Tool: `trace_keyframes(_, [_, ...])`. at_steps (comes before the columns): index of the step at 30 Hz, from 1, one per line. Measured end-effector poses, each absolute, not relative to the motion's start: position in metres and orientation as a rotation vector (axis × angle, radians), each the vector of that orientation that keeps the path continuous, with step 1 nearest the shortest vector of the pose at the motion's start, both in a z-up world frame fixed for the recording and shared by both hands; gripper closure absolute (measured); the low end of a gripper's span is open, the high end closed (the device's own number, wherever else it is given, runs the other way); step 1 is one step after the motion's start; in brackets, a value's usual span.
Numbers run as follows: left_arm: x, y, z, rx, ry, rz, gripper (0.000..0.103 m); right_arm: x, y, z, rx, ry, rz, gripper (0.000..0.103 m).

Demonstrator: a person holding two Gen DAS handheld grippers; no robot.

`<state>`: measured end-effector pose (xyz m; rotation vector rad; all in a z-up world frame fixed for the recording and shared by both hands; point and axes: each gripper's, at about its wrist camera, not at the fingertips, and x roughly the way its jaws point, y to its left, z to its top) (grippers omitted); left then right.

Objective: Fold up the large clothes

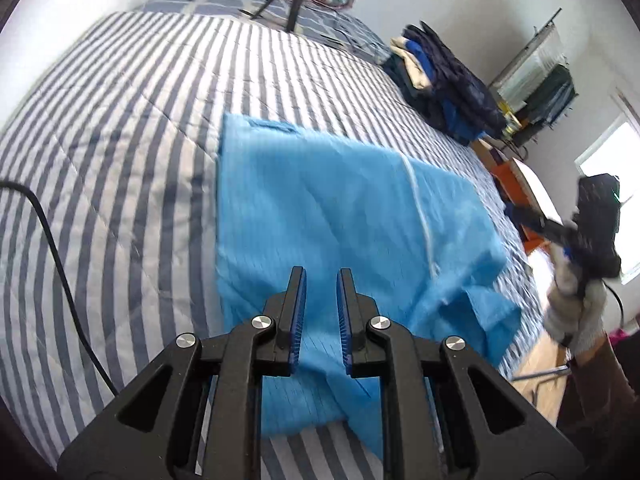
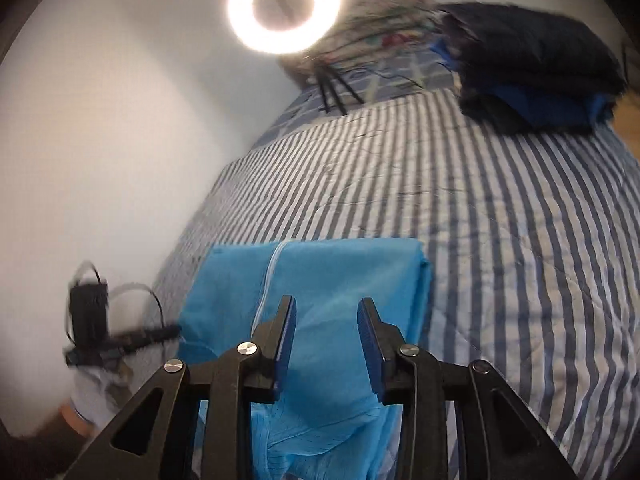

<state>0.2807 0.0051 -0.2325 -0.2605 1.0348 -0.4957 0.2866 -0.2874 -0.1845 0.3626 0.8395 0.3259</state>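
A large light-blue garment [image 1: 328,216] with a white zipper lies partly folded on the striped bed cover [image 1: 120,120]. It also shows in the right wrist view [image 2: 332,280]. My left gripper [image 1: 321,276] is open and empty, hovering above the garment's near part. My right gripper [image 2: 327,304] is open and empty above the garment's near edge. The right gripper also shows at the far right of the left wrist view [image 1: 592,232], off the bed's side.
A pile of dark and blue clothes [image 1: 444,88] sits at the bed's far right corner; it also shows in the right wrist view [image 2: 532,68]. A tripod [image 1: 288,4] with a ring light [image 2: 284,6] stands by the pillows. A black cable [image 1: 52,248] crosses the cover at left.
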Motion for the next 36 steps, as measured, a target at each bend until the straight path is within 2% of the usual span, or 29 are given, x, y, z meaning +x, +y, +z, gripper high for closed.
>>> trace_keyframes(5, [0.291, 0.001, -0.264, -0.189, 1.092, -0.439, 0.09, 0.288, -0.255, -0.212, 0.157, 0.918, 0.279, 0.072])
trace_keyframes(10, [0.285, 0.005, -0.278, -0.204, 1.1, -0.446, 0.09, 0.275, -0.279, -0.262, 0.139, 1.018, 0.158, 0.074])
trace_keyframes(16, [0.272, 0.017, -0.255, -0.218, 1.057, -0.467, 0.09, 0.244, -0.299, -0.228, 0.211, 0.958, 0.169, 0.071])
trace_keyframes(21, [0.262, 0.014, -0.245, -0.221, 1.053, -0.516, 0.09, 0.233, -0.277, -0.208, 0.184, 0.912, 0.271, 0.071])
trace_keyframes(30, [0.257, 0.0, -0.275, -0.186, 1.129, -0.523, 0.09, 0.217, -0.214, -0.259, 0.099, 1.078, 0.399, 0.071])
trace_keyframes(36, [0.251, 0.021, -0.249, -0.295, 1.086, -0.528, 0.09, 0.209, -0.241, -0.232, 0.171, 1.043, 0.384, 0.069])
